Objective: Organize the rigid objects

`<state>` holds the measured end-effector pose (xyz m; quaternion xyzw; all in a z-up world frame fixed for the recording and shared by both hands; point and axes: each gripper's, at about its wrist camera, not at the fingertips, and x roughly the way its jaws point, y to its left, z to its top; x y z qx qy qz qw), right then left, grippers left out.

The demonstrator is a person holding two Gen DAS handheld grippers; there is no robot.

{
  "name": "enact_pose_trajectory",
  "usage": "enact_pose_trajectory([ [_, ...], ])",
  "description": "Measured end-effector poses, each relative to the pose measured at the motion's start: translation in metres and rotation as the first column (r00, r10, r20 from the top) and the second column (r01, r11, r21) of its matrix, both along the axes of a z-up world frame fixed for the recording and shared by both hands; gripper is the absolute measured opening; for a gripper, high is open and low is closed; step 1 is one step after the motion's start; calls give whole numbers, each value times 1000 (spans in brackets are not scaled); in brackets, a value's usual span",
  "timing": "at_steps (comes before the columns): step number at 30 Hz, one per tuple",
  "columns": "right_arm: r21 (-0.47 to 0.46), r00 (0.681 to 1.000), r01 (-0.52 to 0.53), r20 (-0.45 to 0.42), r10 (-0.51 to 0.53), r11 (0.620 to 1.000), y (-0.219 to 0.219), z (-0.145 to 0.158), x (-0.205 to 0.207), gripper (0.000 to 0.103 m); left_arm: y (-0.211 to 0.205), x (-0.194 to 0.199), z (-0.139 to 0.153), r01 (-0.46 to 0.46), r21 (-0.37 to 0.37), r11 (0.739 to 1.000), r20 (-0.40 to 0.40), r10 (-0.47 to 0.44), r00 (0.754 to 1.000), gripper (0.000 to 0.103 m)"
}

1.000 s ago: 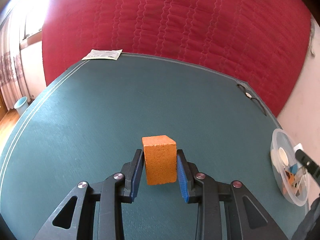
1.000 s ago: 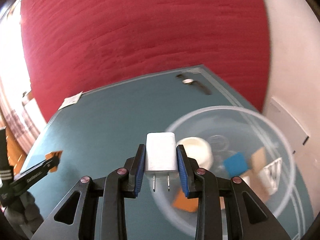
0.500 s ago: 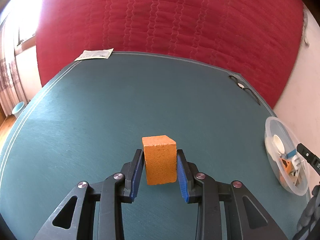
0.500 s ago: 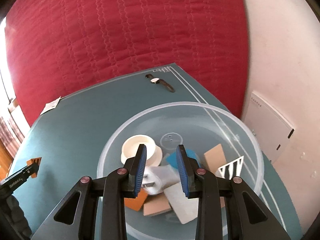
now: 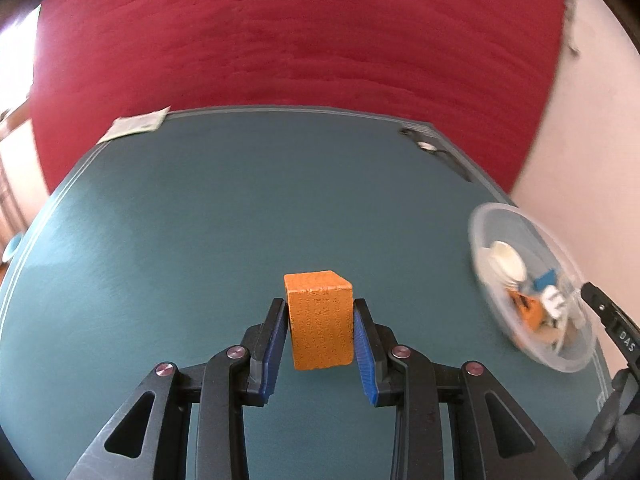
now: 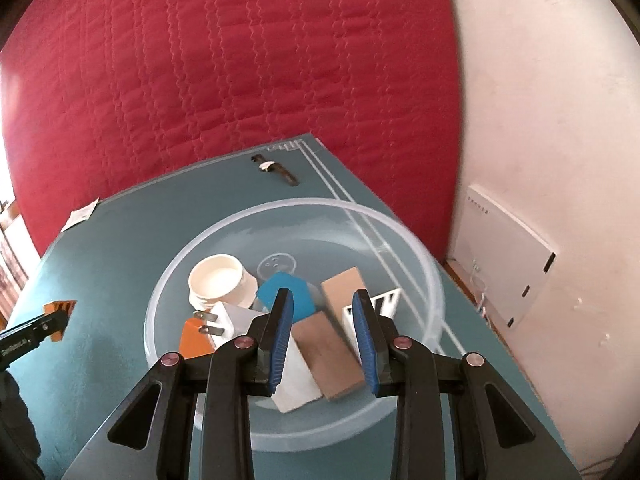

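The right claw [image 6: 322, 330] now stands spread and empty above the clear bowl [image 6: 408, 236], where a second ago it pinched the white charger [image 6: 230, 318]. That charger has been let go and lies inside the bowl on its side, prongs pointing left, beside the white cup [image 6: 220, 278], the blue piece [image 6: 286, 296] and the tan blocks [image 6: 334, 356]. Judgement: this placement is finished and the right claw is free to draw back.

The left claw [image 5: 320, 338] remains pressed onto the orange block [image 5: 322, 322], held clear above the green tabletop [image 5: 240, 208]. Since a second ago the bowl has come nearer in its view, at the right edge, so the block appears to be on its way there; that is likely the next deposit.

A wristwatch [image 6: 276, 169] at the far right corner and a paper slip [image 5: 136, 127] at the far left stay outside the bowl.
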<state>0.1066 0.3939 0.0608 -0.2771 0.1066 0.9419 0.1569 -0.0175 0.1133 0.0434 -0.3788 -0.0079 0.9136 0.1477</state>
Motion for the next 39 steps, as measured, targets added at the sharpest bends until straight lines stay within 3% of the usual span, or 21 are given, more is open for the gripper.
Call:
enact_pose_trajectory([
  [14, -43, 999, -33, -41, 31, 999, 4, 6, 15, 33, 93, 17, 24, 239, -11, 971, -33, -240, 970, 34],
  [22, -61, 998, -22, -53, 18, 998, 7, 7, 16, 33, 118, 23, 30, 316, -13, 949, -58, -317, 947, 35],
  [26, -64, 998, -23, -59, 20, 998, 6, 7, 17, 33, 103, 24, 25, 287, 0, 958, -38, -287, 957, 47],
  [31, -59, 998, -26, -56, 23, 998, 3, 8, 18, 33, 87, 28, 11, 257, 8, 966, 16, -257, 966, 53],
  [35, -56, 998, -27, -57, 23, 998, 1, 8, 18, 33, 88, 30, -2, 258, -3, 966, 49, -257, 965, 71],
  [39, -55, 998, -30, -55, 27, 998, -1, 7, 18, 33, 93, 31, -11, 268, -37, 963, 60, -266, 962, 71],
])
